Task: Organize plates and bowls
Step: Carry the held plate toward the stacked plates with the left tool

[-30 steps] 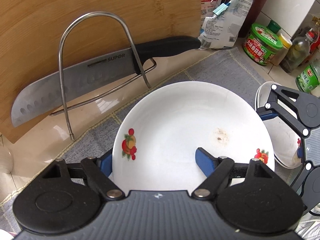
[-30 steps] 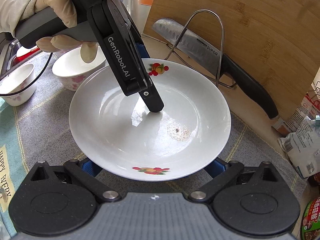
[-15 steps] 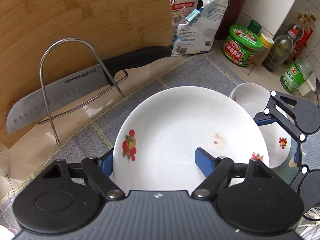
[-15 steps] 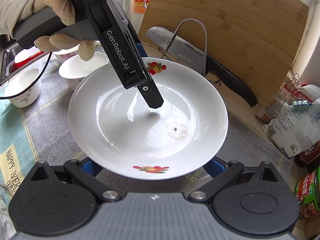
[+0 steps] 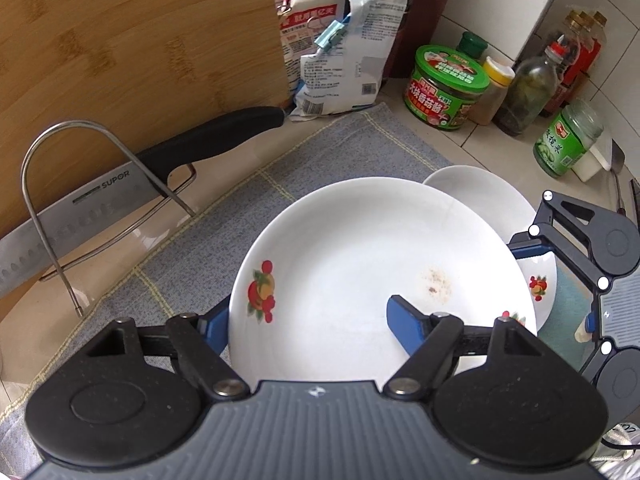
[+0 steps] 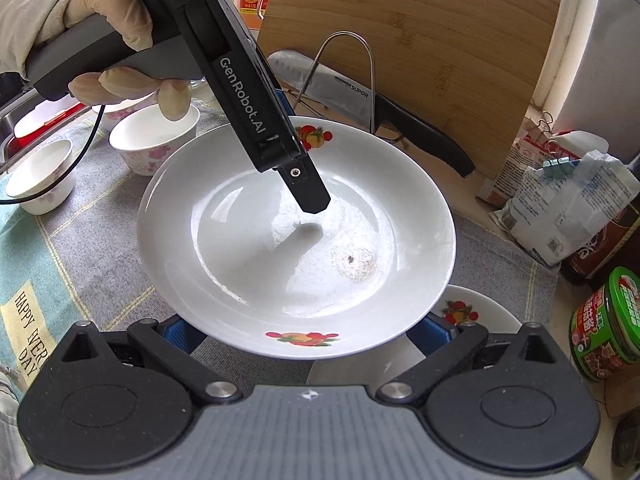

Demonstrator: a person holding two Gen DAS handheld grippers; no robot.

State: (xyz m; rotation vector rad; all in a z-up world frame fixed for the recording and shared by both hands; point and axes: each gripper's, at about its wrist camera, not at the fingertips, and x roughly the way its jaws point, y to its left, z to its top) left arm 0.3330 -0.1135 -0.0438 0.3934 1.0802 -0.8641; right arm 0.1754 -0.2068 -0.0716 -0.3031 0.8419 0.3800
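Note:
A white plate with fruit prints and a brown smear hangs above the grey mat. My left gripper clamps its near rim, one blue finger on top and one underneath, and the jaws are closing on it. In the right wrist view the left gripper's top finger presses inside the plate. My right gripper stands with jaws spread wide, both blue fingers under the plate's rim, tips hidden. A second fruit-print plate lies on the mat below, also visible as the lower plate.
A wire rack holds a large knife against a bamboo board. Bags, jars and bottles crowd the back right corner. Small floral bowls stand on the mat by a gloved hand.
Both grippers have carried the plate to the right, away from the knife rack and slightly up. The second plate has come into view beneath its edge.

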